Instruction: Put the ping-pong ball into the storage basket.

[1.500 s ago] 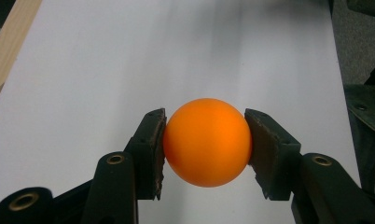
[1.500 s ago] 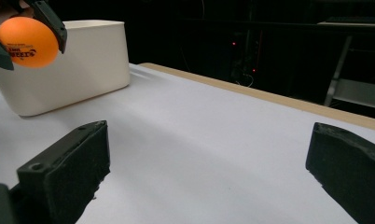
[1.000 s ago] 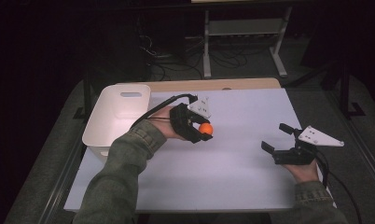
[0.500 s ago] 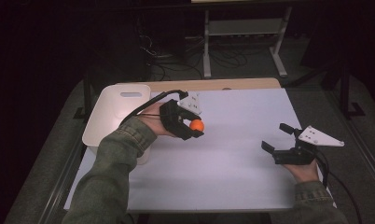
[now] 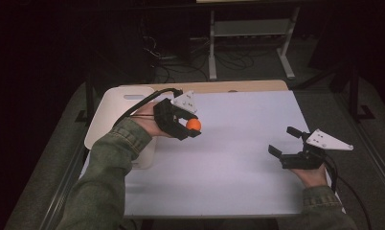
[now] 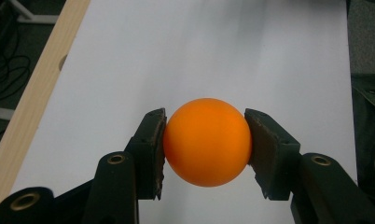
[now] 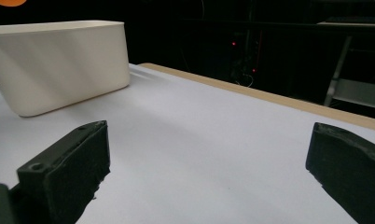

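Note:
An orange ball (image 5: 194, 125) (image 6: 206, 142) is clamped between the pads of my left gripper (image 5: 191, 125) (image 6: 205, 144), which is shut on it and held above the white table (image 5: 238, 158), just right of a white bin (image 5: 115, 114). My right gripper (image 5: 284, 142) (image 7: 206, 172) rests low near the table's right edge, jaws spread wide, nothing between them. The right gripper view looks across the sheet toward the bin (image 7: 59, 63), with a sliver of the ball (image 7: 8, 2) at its top left corner.
A wooden strip (image 5: 219, 86) (image 7: 269, 98) borders the table's far edge. Beyond it stand a metal shelf frame (image 5: 250, 33) and loose cables (image 5: 166, 64) on the dark floor. A dark rail (image 5: 61, 191) runs along the table's left side.
My left hand has carried the ball leftward and slightly up, toward the bin. The right gripper has stayed where it was.

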Demonstrator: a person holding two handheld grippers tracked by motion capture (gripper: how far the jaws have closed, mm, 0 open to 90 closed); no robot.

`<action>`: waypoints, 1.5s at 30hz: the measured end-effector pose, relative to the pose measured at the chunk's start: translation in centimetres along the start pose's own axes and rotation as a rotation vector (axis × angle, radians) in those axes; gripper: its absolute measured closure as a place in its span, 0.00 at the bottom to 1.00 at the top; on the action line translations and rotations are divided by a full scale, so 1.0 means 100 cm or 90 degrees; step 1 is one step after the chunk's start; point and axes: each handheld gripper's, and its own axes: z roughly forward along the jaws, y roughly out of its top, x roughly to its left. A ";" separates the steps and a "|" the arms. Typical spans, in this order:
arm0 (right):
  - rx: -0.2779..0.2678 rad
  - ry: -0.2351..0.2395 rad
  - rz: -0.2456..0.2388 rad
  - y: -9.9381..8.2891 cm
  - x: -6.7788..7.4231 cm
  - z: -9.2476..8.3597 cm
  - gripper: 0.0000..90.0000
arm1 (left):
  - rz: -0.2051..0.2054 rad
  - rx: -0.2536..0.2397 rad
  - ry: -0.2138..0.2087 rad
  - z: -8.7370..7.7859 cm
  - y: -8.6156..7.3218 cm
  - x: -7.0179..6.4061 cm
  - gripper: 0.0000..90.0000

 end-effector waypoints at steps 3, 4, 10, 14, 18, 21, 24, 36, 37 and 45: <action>-0.001 -0.001 0.000 0.000 0.000 0.000 0.00 | -0.001 0.003 0.003 -0.005 -0.003 0.001 0.56; 0.000 0.000 0.000 0.000 0.000 0.000 0.00 | -0.003 0.002 0.004 -0.006 -0.004 0.001 0.56; 0.004 0.001 -0.002 0.000 0.000 0.001 0.00 | -0.005 0.003 0.015 -0.014 -0.011 0.002 0.56; 0.006 0.003 -0.004 0.000 0.001 0.002 0.00 | -0.011 -0.002 0.023 -0.020 -0.015 0.004 0.56; 0.001 0.002 -0.004 0.000 0.001 0.001 0.00 | -0.011 -0.012 0.027 -0.028 -0.019 0.006 0.56; 0.001 0.001 -0.003 0.000 0.001 0.001 0.00 | -0.015 -0.011 0.029 -0.031 -0.021 0.007 0.56; 0.002 0.001 -0.003 0.000 0.001 0.001 0.00 | -0.017 -0.007 0.032 -0.035 -0.025 0.009 0.56; 0.002 0.002 -0.002 0.000 0.000 0.001 0.00 | -0.026 0.002 0.050 -0.047 -0.035 0.008 0.56; 0.002 0.002 -0.002 0.000 0.000 0.001 0.00 | -0.026 0.002 0.050 -0.047 -0.035 0.008 0.56; 0.001 0.002 -0.001 0.000 0.000 0.000 0.00 | -0.034 -0.006 0.062 -0.058 -0.041 0.009 0.56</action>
